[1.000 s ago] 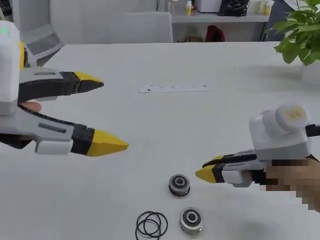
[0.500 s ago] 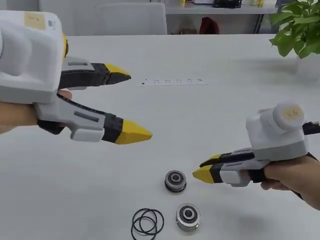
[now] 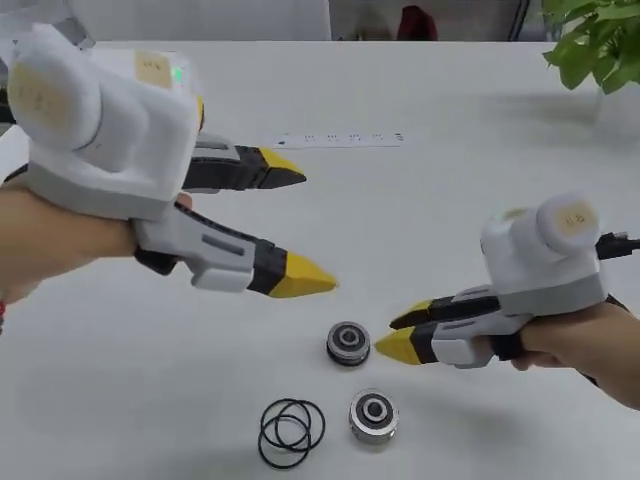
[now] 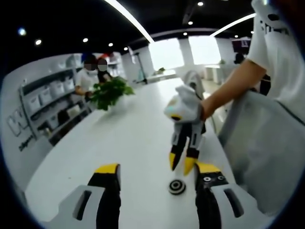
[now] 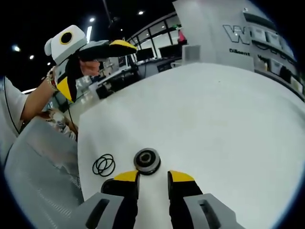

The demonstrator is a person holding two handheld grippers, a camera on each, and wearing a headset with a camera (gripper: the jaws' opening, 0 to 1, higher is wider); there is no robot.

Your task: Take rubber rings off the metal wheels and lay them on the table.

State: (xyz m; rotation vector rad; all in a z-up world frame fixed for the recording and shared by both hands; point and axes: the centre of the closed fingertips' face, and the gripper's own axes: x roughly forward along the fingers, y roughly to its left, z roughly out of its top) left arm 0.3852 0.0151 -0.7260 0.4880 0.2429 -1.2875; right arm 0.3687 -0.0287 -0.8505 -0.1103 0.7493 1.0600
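Note:
Two small metal wheels lie on the white table point(image 3: 150, 400). The nearer-centre wheel point(image 3: 348, 342) point(image 4: 177, 186) point(image 5: 147, 161) has a dark rubber ring around it. The other wheel point(image 3: 374, 415) looks bare metal at its rim. A few loose black rubber rings point(image 3: 291, 432) point(image 5: 104, 164) lie overlapped to its left. My right gripper point(image 3: 393, 334) point(image 4: 181, 163) point(image 5: 153, 177) hovers just right of the ringed wheel, its jaws a narrow gap apart and empty. My left gripper point(image 3: 315, 230) point(image 4: 157, 172) is held above the table, up and left of the wheels, wide open and empty.
A thin white strip point(image 3: 340, 138) lies farther back on the table. A green plant point(image 3: 595, 40) stands at the far right corner. People stand by shelves beyond the plant point(image 4: 109, 93) in the left gripper view.
My left gripper has moved right and closer to the wheels. The right gripper has stayed beside the ringed wheel, with its jaws parted slightly more. The head camera has tilted down.

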